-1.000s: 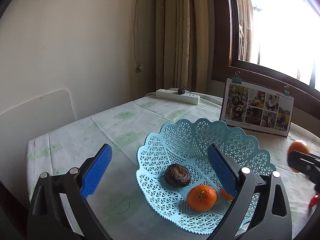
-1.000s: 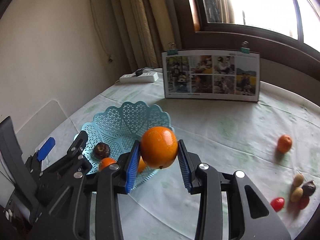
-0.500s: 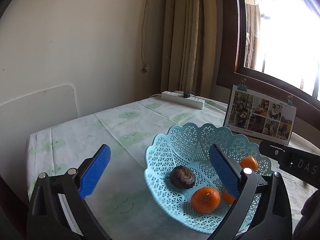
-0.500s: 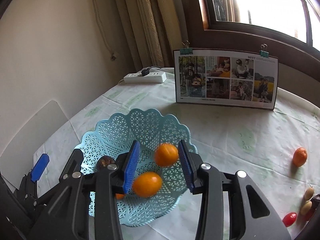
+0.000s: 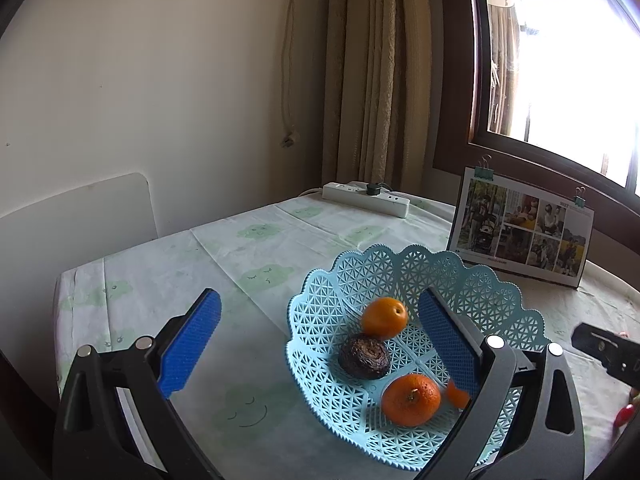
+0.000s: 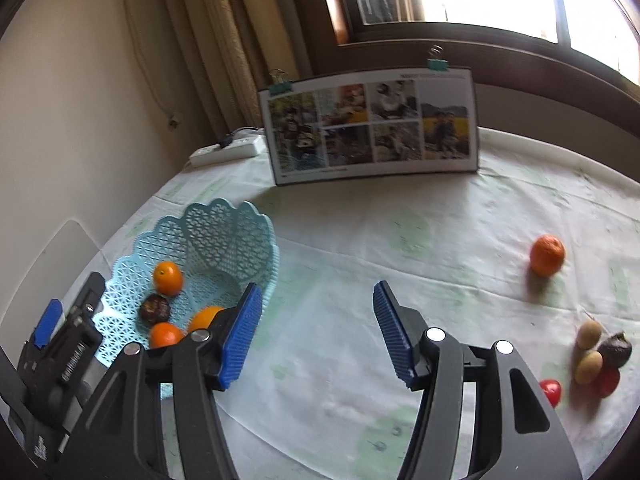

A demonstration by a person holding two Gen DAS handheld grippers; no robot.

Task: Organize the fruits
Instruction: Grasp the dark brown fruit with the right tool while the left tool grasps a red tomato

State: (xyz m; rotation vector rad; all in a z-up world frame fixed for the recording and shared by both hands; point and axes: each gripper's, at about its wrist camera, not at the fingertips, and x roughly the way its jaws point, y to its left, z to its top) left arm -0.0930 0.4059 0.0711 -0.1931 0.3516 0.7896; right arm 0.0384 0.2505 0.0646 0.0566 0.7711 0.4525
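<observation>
A light blue lattice basket [image 5: 496, 292] [image 6: 236, 236] stands on the table. It holds an orange [image 5: 385, 317] [image 6: 168, 278], a dark wrinkled fruit [image 5: 364, 356] [image 6: 155, 309], a second orange [image 5: 411, 399] [image 6: 165, 335] and a third one partly hidden [image 5: 457, 395] [image 6: 204, 317]. My left gripper [image 5: 320, 340] is open at the basket's near rim, empty. Over bare cloth to the right of the basket, my right gripper [image 6: 318, 330] is open and empty. A loose orange [image 6: 547, 255] lies far right.
Small brown, dark and red fruits [image 6: 596, 356] cluster at the right table edge. A clipped photo board [image 5: 520, 232] [image 6: 372, 128] stands behind the basket. A white power strip [image 5: 366, 199] [image 6: 226, 152] lies near the curtain. A white chair back [image 5: 76, 216] is at left.
The right gripper let go of the orange, which now lies in the basket. It opened wide and swung right, away from the basket. The left gripper drew back slightly.
</observation>
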